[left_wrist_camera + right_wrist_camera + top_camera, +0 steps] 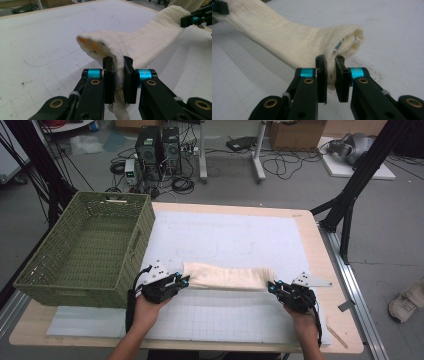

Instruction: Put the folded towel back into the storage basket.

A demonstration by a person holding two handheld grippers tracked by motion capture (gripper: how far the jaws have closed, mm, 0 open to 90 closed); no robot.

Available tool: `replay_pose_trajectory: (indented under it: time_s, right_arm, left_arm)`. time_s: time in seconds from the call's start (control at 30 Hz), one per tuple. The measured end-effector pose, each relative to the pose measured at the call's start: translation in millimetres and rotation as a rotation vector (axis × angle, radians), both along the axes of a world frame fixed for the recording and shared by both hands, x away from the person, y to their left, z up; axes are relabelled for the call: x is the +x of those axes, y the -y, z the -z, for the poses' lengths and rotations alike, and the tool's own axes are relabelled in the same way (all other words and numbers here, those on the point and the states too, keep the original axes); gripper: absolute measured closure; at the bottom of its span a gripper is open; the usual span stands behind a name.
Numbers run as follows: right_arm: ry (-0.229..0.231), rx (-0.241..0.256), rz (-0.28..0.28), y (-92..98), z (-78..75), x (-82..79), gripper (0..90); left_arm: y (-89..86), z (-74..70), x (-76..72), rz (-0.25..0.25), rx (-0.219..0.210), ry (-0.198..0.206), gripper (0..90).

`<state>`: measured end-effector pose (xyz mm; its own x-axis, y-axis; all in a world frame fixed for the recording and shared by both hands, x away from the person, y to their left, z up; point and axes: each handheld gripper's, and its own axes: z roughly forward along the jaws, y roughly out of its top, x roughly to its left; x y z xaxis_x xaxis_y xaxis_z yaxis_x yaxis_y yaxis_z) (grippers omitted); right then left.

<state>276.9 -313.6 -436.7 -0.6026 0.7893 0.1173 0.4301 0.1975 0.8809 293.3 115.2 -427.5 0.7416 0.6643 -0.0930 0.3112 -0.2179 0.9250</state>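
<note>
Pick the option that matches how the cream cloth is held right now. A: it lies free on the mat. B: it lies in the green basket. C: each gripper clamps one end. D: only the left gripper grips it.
C: the left gripper and the right gripper each pinch one end of the cream cloth, stretched between them.

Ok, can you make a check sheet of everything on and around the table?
Surface: white gridded mat on a wooden table.
Job's things: cream cloth, rolled long, stretched between both grippers.
Clutter: green basket at the table's left, nothing seen inside.
Grippers: left gripper and right gripper each clamp a cloth end.
Cables: black cable trails from the left gripper.
Surroundings: computer towers, floor wires, cardboard box.
</note>
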Motion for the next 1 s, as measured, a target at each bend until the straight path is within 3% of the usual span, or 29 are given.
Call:
replay_pose_trajectory:
  time_s: [0.23,0.4,0.6,1.0]
  right_arm:
    - [0.031,0.003,-0.010,3.0,-4.3,-1.7,82.1]
    - [0.084,0.007,-0.026,4.6,-9.3,-4.4,82.1]
    - [0.093,0.015,-0.035,5.4,-12.5,-2.2,82.1]
    - [0.161,0.038,-0.067,5.0,-45.6,6.5,82.1]
  left_arm:
    - [0.2,-2.3,-1.5,0.017,-0.012,0.011,81.5]
    - [-0.7,-6.4,-3.4,0.016,-0.021,0.027,81.5]
    - [-2.3,-16.7,-6.5,0.015,-0.035,0.047,81.5]
    - [-6.7,-42.3,-23.3,0.012,-0.042,0.100,81.5]
